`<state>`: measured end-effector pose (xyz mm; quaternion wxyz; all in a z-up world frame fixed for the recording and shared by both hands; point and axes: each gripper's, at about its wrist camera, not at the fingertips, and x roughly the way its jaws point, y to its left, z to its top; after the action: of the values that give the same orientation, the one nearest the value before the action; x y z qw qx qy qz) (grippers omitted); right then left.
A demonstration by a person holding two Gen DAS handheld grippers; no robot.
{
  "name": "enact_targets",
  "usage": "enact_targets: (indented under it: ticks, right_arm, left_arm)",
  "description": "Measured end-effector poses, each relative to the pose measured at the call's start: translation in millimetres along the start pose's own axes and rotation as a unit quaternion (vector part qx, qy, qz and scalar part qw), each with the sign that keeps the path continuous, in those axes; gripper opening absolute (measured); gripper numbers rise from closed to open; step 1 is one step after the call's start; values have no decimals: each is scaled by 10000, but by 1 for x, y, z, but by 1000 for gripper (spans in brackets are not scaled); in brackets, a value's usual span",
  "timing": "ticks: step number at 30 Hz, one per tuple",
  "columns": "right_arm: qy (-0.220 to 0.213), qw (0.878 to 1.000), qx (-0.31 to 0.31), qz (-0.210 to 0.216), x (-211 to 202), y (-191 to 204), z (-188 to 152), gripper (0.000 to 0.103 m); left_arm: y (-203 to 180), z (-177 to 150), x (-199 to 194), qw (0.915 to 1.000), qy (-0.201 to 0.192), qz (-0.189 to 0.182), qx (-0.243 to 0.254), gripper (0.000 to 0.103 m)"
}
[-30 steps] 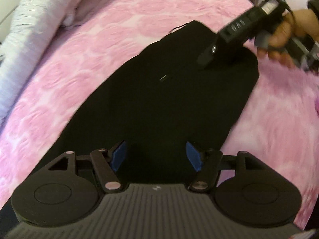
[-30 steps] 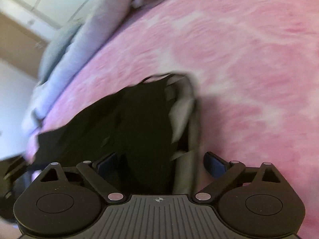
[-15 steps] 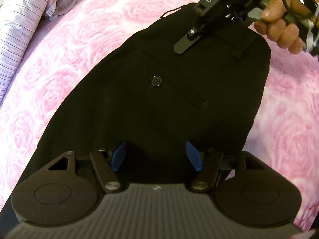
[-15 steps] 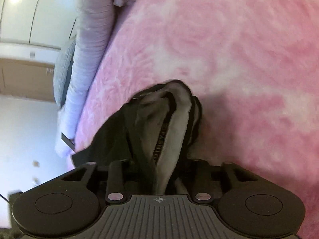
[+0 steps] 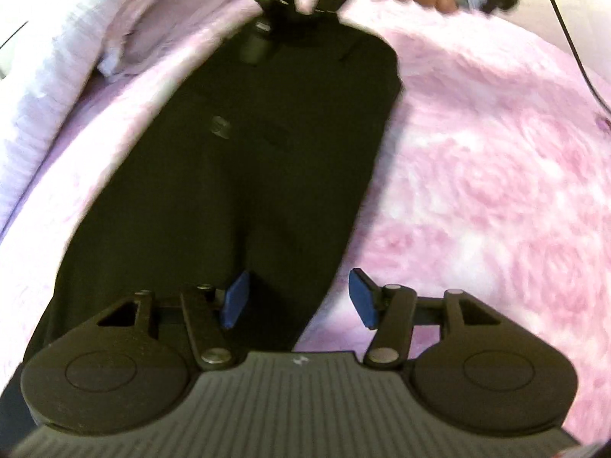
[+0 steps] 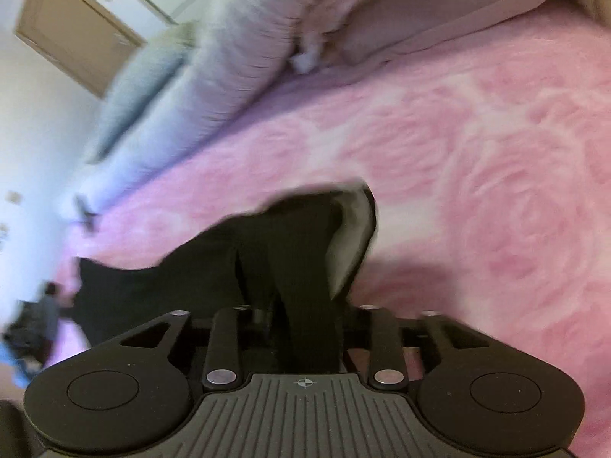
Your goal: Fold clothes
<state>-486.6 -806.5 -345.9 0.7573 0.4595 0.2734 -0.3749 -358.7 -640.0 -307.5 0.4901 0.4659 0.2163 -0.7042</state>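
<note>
Black fabric: the trousers (image 5: 236,175) lie lengthwise on the pink rose-patterned bed cover (image 5: 477,191), beside the pale striped bedding (image 5: 34,76) along the bed's left edge. The left gripper (image 5: 298,299) hovers above the trousers' near end, fingers (image 5: 235,297) spread apart, holding nothing. The right gripper (image 6: 301,328) has its fingers closed on the trousers' waistband (image 6: 305,267), at the garment's far end.
</note>
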Motion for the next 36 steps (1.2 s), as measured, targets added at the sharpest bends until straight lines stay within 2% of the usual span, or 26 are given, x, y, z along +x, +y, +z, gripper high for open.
enact_targets:
  ticks: [1,3,5,6,9,11,15,18,22,24,25,26,28,31,34,36]
  right_arm:
    - [-170,9996,27,-227,-4,-2,-4,70]
    - [-544,9961,94,-688,-15,-7,-15,80]
    - [-724,9887,395,-1253,-32,-14,-38,80]
    - [-810,9859,584,-1343,-41,-16,-51,80]
    - [-846,9818,1164,-1240,-60,-6,-95,80]
    - [-769,9808,1268,-1269,-62,15,-116,80]
    - [-580,9806,1292,-1352,-56,71,-159,80]
    - [-442,9859,990,-1272,-36,140,-176,80]
    - [-203,9927,-182,-1172,18,258,-186,80]
    - [-158,9880,-950,-1204,57,329,-192,80]
    - [-137,9834,-1336,-1220,77,366,-196,80]
    - [-115,9773,-1721,-1233,97,402,-199,80]
    - [-116,9640,-2348,-1240,138,468,-207,80]
    - [-49,9411,-3239,-968,216,568,-217,80]
    - [-47,9026,-4245,-709,279,646,-229,78]
    - [-14,8761,-4784,-598,314,682,-232,74]
  left_arm:
    - [4,-7,-9,9999,-8,67,-98,53]
    - [13,-25,-26,9994,3,220,-279,55]
    - [25,-54,-47,9979,180,486,-383,55]
    - [33,-68,-58,9966,304,624,-444,55]
    - [61,-124,-84,9897,750,1038,-643,55]
    - [82,-159,-103,9833,1017,1322,-731,55]
    - [129,-229,-143,9702,1387,1832,-763,57]
    - [167,-282,-167,9623,1514,2214,-445,58]
    - [232,-349,-185,9555,1487,2540,206,58]
    - [273,-381,-191,9553,1376,2579,433,57]
    - [295,-395,-193,9559,1322,2574,509,53]
    - [315,-402,-192,9563,1288,2561,568,44]
    - [350,-423,-191,9548,1224,2600,766,36]
    - [394,-457,-186,9500,1117,2664,1183,36]
    - [423,-485,-179,9424,1017,2591,1853,36]
    - [437,-500,-174,9340,929,2500,2376,36]
